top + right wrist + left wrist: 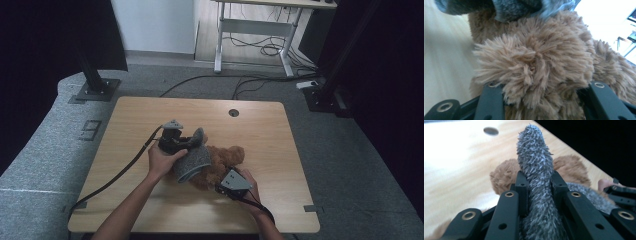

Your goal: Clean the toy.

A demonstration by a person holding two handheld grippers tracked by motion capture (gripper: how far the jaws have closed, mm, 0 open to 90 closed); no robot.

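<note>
We count one wooden table (150, 210), pale oak with a single round cable hole (233, 112) near its far edge. On it lies one brown plush toy (224, 160), shaggy and curled, just right of the table's middle on the near half. Draped over its left side is one grey fuzzy garment (194, 162), touching the plush and hiding much of it from above.

We see two grippers. The left gripper (190, 142) sits left of the toy and is clenched on a bunched fold of the grey garment (536, 177), which rises upright between the black jaws and blocks the brown plush (502, 178) behind it. The right gripper (220, 187) comes from the near side; its jaws are clamped on a tuft of the brown plush (534, 67), fur bulging out between them.

One black cable (117, 175) trails from the left gripper across the table's near left.
</note>
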